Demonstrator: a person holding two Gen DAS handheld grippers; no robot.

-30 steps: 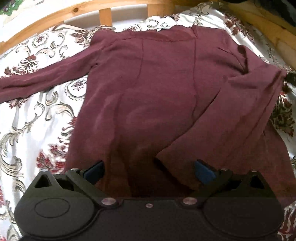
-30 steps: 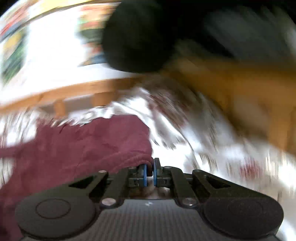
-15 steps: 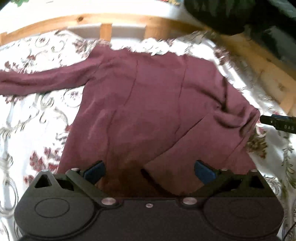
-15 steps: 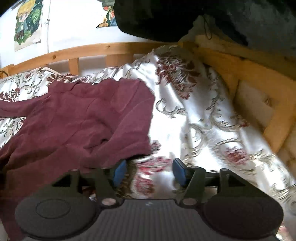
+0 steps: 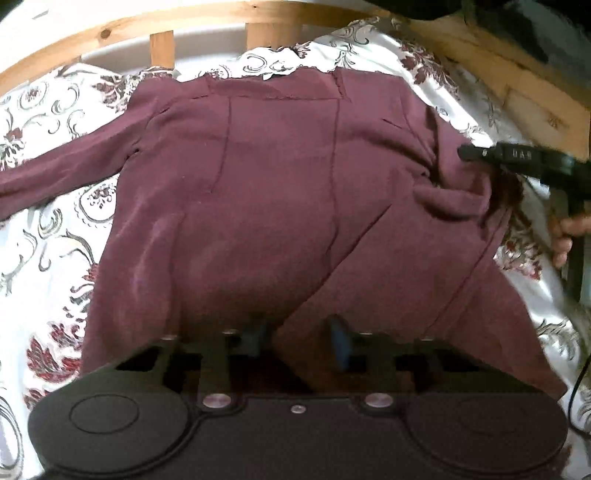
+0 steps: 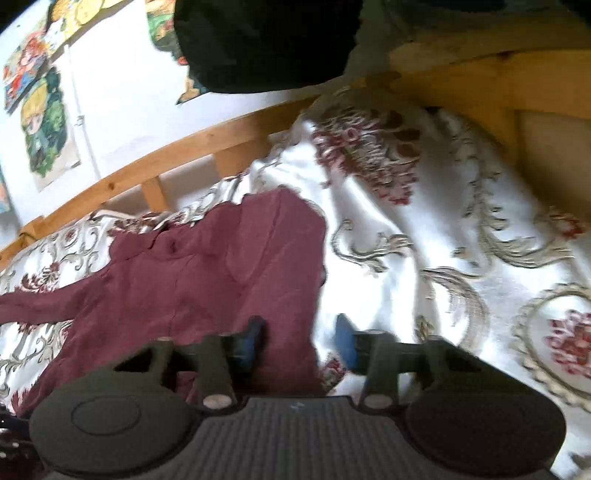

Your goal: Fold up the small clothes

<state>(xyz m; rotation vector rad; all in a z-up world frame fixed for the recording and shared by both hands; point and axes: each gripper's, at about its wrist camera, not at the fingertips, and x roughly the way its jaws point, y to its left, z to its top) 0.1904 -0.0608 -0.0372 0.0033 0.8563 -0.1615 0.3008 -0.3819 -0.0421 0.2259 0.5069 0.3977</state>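
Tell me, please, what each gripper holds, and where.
Nothing yet: both jaws have just been closing, left gripper around the shirt's sleeve end, right gripper around its side edge.

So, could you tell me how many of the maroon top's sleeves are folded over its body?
1: the right-hand sleeve lies folded across the maroon top; the other sleeve stretches left over the bedspread.

Ahead of you the wooden bed rail (image 5: 110, 35) with its upright slats (image 5: 161, 50) closes the far edge of the patterned bedspread (image 5: 48, 206), and a second wooden frame (image 5: 517, 92) walls off the right. Open bedspread lies left of the maroon top (image 5: 277, 203), where you can pass below its outstretched sleeve (image 5: 62, 177). To your right, the broad stretch of bedspread (image 6: 461, 240) gives free room. A dark bulky shape (image 6: 266, 40) hangs overhead near the corner.
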